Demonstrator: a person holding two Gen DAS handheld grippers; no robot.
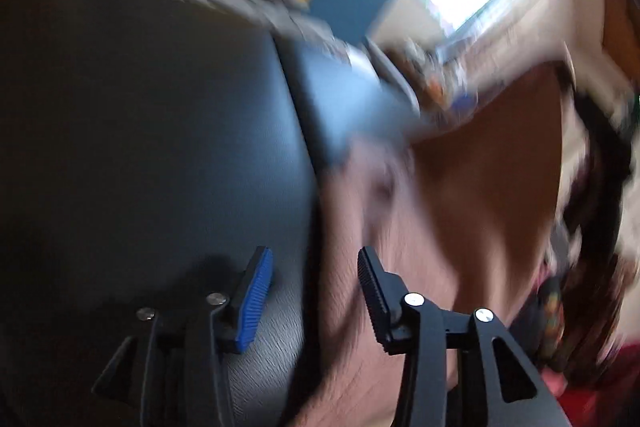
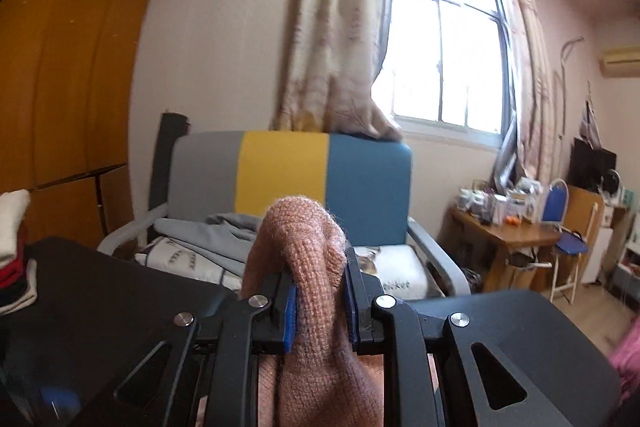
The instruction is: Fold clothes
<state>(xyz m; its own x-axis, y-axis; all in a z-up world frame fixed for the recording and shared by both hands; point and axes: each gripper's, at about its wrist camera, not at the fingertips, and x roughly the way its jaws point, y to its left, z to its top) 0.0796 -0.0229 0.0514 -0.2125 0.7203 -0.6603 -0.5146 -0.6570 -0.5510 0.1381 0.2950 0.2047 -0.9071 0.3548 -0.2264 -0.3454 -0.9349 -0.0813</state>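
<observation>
The right gripper [image 2: 320, 303] pinches a fold of a pink knitted garment [image 2: 308, 255], which bulges above the blue pads and hangs down below them, over a black table [image 2: 112, 291]. The left gripper [image 1: 316, 299] has its fingers spread with nothing between them (its view is much blurred), over the table's edge, where pink cloth lies. Behind stands a grey, yellow and blue armchair [image 2: 368, 187].
</observation>
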